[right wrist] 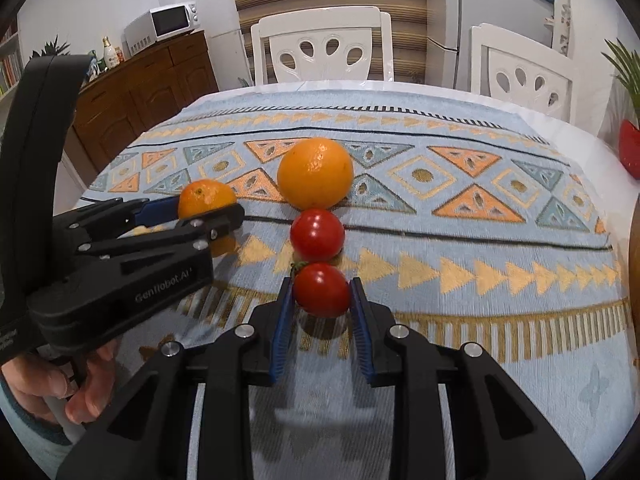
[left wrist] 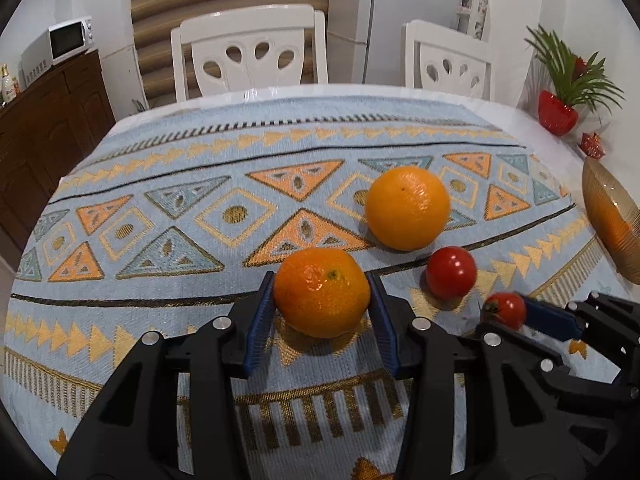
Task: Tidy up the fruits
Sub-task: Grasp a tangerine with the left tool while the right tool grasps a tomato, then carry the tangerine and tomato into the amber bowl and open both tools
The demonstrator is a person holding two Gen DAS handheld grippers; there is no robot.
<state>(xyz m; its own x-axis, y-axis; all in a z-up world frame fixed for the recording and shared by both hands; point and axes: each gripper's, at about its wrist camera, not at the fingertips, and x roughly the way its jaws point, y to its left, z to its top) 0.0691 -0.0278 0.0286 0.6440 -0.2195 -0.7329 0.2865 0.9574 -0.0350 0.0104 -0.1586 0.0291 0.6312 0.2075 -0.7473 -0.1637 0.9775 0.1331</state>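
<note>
In the left wrist view my left gripper [left wrist: 321, 285] is shut on a tangerine [left wrist: 322, 292], its blue pads pressed to both sides, with a shadow on the cloth beneath. Beyond it on the cloth lie a large orange [left wrist: 408, 208] and a red tomato [left wrist: 451, 267]. My right gripper [right wrist: 321, 286] is shut on a second tomato [right wrist: 321, 290], just above the cloth. Ahead of it sit the loose tomato [right wrist: 317, 235] and the orange [right wrist: 315, 173]. The left gripper [right wrist: 208, 206] with the tangerine [right wrist: 206, 196] shows at the left.
An amber ribbed glass bowl [left wrist: 612, 220] stands at the table's right edge. A red vase with a plant [left wrist: 558, 114] is at the far right. Two white chairs [left wrist: 256, 52] stand behind the table. A hand [right wrist: 60, 384] holds the left gripper's handle.
</note>
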